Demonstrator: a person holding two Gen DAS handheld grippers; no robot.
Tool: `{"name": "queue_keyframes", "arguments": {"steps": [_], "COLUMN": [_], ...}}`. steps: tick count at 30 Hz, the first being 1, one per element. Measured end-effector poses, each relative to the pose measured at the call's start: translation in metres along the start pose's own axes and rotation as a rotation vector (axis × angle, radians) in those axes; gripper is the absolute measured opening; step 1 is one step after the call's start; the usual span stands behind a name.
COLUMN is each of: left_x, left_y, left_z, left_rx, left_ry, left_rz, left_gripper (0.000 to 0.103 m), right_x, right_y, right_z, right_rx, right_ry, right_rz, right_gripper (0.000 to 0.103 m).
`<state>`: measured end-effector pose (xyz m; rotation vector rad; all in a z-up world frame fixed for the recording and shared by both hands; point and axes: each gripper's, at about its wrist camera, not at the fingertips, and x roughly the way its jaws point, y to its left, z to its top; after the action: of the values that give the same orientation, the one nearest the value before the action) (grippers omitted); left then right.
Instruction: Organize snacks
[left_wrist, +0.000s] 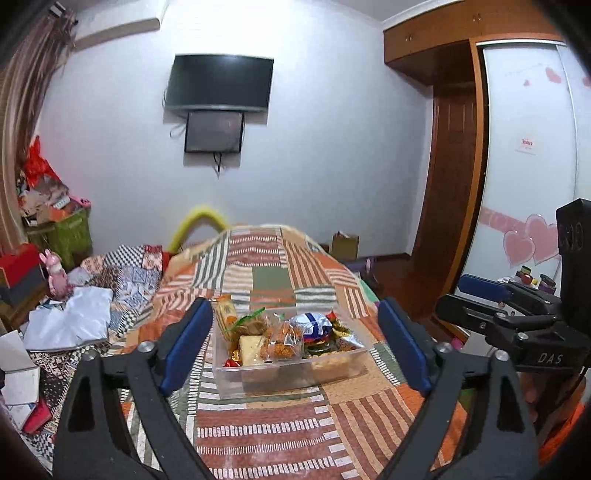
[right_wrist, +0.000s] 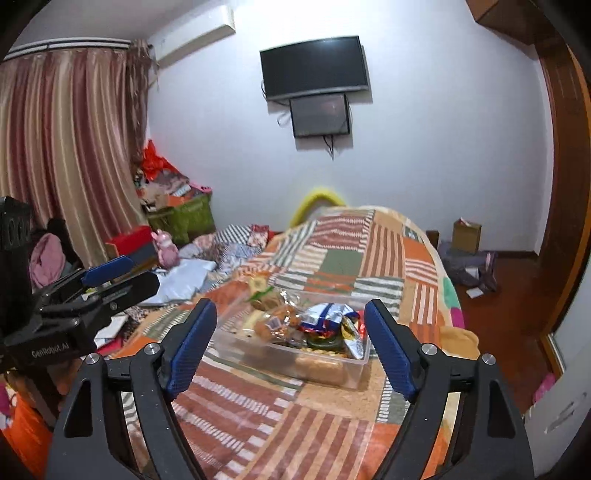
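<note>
Snack box (left_wrist: 291, 354) on quilt (left_wrist: 280, 424), ahead of both spread, empty fingers (left_wrist: 188, 347).

Around the clear snack bin (left_wrist: 291, 363) the patchwork quilt (left_wrist: 280, 435) lies bare on its near side, far side and right. To the bin's left, well apart, crumpled white paper (left_wrist: 74, 321) and rumpled bedding (left_wrist: 125, 273) crowd the bed. Packets heap above the bin's rim.

We see a home bedroom: patchwork bed (left_wrist: 288, 417) centre, wall television (left_wrist: 219, 83) above, curtains (right_wrist: 62, 147) left, wardrobe (left_wrist: 528, 147) right.
</note>
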<state>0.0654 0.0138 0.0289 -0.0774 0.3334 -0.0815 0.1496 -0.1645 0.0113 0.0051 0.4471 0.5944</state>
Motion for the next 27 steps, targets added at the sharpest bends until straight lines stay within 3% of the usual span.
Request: {"name": "queue_keyframes", "arguments": {"steps": [7, 27], "left_x": [-0.021, -0.017], "left_y": [-0.001, 0.006], "left_z": [-0.004, -0.013], "left_rx": [-0.016, -0.041], "left_ry": [-0.025, 0.005], "left_rz": [0.02, 0.043], "left_gripper": [0.102, 0.103], "right_x": [-0.015, -0.018], "right_y": [0.009, 0.009], "right_z": [-0.005, -0.016], "right_rx": [-0.002, 0.018], "right_ry": [-0.049, -0.037], "right_rz": [-0.003, 0.004], "right_gripper": [0.097, 0.098]}}
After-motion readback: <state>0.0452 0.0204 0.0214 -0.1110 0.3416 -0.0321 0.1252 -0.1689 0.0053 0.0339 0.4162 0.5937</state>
